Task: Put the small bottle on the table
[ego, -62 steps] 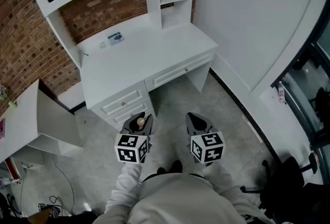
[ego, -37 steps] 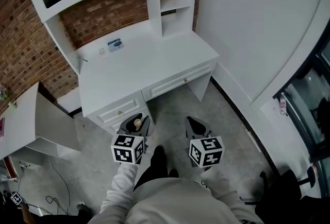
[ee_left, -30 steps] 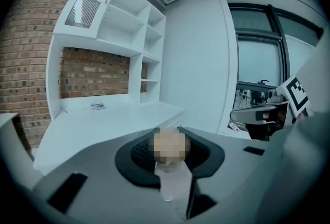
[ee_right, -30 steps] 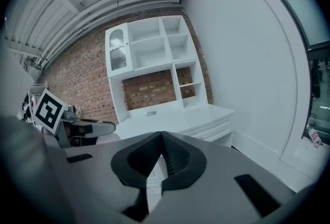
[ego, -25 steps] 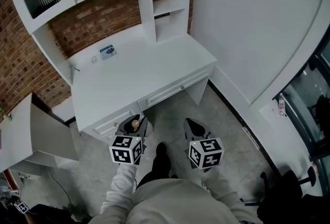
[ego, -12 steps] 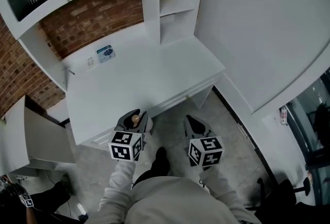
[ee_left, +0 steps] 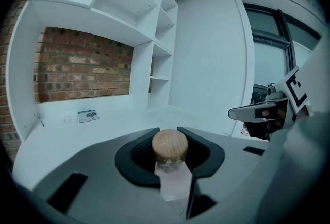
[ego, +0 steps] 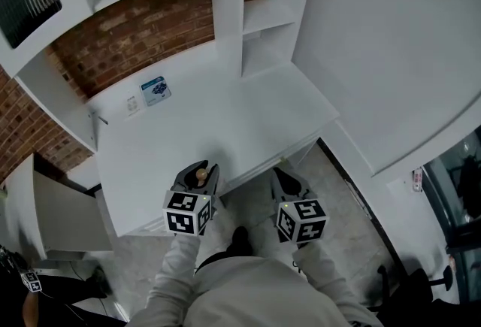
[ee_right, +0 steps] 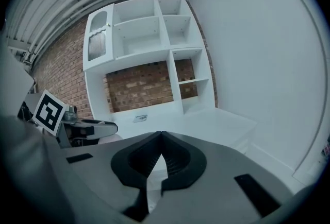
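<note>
- Your white desk (ego: 225, 130) stands under the shelves (ego: 263, 13), just ahead of both claws.
- Your left claw (ego: 198, 168) is clenched on the bottle (ee_left: 173, 179). It holds the bottle upright below its round wooden stopper (ee_left: 169, 144), over the desk's front edge.
- Your right claw (ee_right: 161, 135) is closed, tips touching, and holds nothing.
- A card (ego: 155, 89) lies near the desk's back; its print is too small to read.

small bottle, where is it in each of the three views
Head view: small bottle low centre-left, in the left gripper, near the desk's front edge.
Left gripper view: low centre, its wooden stopper between the jaws.
Right gripper view: not made out.
Shared landmark: the card on the desk by the brick wall.
</note>
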Tool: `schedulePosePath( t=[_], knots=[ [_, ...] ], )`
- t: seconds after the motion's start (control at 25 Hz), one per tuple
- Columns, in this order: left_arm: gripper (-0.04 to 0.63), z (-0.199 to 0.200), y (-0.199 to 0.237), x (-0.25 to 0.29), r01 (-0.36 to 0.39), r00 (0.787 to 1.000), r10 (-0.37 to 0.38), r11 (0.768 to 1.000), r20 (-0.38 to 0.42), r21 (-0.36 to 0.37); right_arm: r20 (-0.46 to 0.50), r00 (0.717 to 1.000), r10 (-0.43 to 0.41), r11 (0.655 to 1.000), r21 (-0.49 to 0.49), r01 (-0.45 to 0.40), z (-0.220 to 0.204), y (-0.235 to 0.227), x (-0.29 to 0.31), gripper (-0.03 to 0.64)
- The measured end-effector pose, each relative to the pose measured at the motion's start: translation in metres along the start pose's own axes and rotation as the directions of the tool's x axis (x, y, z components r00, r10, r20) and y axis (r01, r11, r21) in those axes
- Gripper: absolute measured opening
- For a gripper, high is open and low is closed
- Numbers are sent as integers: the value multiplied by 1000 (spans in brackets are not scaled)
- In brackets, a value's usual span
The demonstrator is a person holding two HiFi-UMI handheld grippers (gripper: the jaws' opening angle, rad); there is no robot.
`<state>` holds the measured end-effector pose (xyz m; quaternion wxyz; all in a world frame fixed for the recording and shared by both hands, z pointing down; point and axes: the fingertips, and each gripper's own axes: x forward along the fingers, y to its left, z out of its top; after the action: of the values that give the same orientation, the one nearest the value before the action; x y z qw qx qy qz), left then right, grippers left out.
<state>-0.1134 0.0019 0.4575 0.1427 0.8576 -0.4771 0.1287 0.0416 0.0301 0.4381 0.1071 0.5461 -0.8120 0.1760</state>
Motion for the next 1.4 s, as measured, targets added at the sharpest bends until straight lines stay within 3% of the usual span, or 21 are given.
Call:
schedulePosePath(
  t=[0.16, 0.36, 0.88, 1.4],
  knots=[
    [117, 5, 17, 12, 9, 1000, -9, 1000, -5, 2, -1, 1000, -9, 1000, 3, 9, 8, 1, 19, 28],
    [117, 12, 34, 26, 15, 1000, -15, 999, 8, -47, -13, 1000, -5, 1000, -2, 5, 12, 2, 36, 28],
    [117, 25, 63, 64, -11, 1000, 11, 1000, -13, -7, -19, 1000, 22, 1000, -4, -22, 29, -14, 87, 28],
    [117, 49, 92, 143, -26, 999, 26, 1000, -41, 6, -50, 997, 59, 998, -1, -59, 54, -51, 154, 28]
  ],
)
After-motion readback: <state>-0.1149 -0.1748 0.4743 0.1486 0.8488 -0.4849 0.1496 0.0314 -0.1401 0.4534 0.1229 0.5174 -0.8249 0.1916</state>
